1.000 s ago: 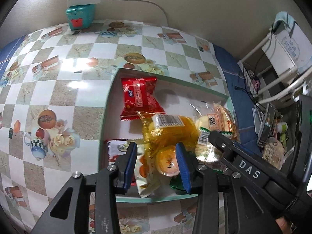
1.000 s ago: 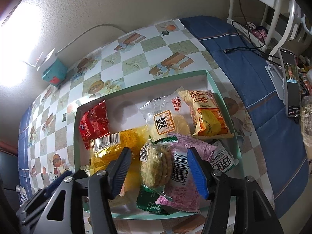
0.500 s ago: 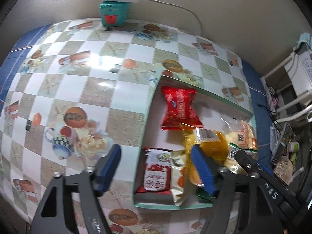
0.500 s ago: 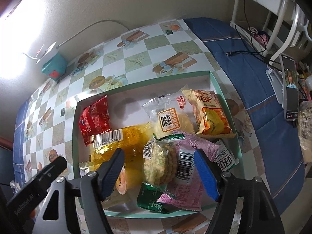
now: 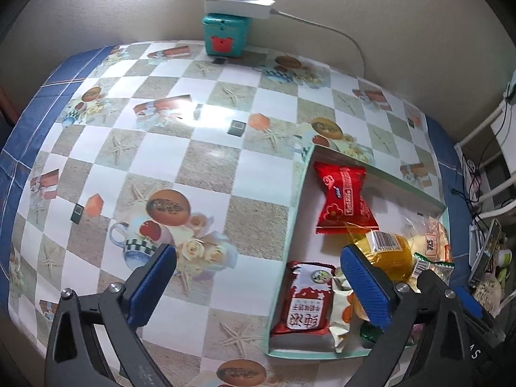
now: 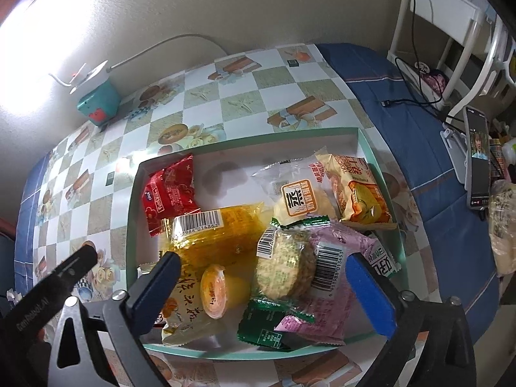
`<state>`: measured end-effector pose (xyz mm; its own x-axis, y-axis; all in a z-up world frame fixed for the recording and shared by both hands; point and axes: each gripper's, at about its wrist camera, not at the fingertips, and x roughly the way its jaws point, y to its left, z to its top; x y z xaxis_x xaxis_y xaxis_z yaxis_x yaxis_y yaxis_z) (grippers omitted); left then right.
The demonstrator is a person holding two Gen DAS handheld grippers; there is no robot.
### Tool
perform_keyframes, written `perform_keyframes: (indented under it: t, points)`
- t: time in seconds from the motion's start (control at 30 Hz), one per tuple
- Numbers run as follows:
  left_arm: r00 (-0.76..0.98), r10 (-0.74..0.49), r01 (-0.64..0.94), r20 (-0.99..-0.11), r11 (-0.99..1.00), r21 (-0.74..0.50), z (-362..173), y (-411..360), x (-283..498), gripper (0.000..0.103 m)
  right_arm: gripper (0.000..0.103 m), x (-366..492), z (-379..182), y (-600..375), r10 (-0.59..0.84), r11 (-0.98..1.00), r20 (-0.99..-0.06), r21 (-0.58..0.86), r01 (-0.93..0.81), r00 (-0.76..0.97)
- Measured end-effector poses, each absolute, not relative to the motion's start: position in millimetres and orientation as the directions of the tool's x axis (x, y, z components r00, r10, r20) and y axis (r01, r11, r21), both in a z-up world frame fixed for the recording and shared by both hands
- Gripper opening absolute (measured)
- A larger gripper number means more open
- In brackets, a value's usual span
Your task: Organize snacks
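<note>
A shallow green-rimmed box (image 6: 245,142) on the checkered tablecloth holds several snack packs: a red pack (image 6: 169,193), a yellow pack (image 6: 219,235), an orange jelly cup (image 6: 214,292), a round cracker pack (image 6: 285,266), a pink pack (image 6: 335,274). My right gripper (image 6: 266,285) is open and empty above the box's near part. My left gripper (image 5: 258,285) is open and empty, straddling the box's left wall (image 5: 295,225). The red pack (image 5: 343,203) and a red-white pack (image 5: 306,298) show there.
A teal box (image 5: 225,35) with a white power strip on top stands at the wall. A phone on a stand (image 6: 477,158) and a white rack (image 6: 451,48) are to the right, past the blue cloth edge.
My left gripper opened wide, released the orange jelly cup into the box, and moved left over the box's left wall. My right gripper stayed open and drew back slightly.
</note>
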<state>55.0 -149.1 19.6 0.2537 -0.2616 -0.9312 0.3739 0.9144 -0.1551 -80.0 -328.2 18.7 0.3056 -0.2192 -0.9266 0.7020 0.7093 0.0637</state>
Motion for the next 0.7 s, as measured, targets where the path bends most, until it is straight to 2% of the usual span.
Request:
perform_keyframes:
  t: [0.43,0.7]
  points:
    - [0.240,-0.255,0.353,-0.937,0.922,-0.161,22,-120,51,0.102,0.103,-92,27,-299,-0.226,0.703,-0.909,0.097,0.704,0.351]
    - [0.271,-0.203,0.346,-0.941,0.933,-0.102,33,-99,29,0.102,0.103,-105,33,-269,-0.245,0.735,-0.897,0.076,0.674,0.367]
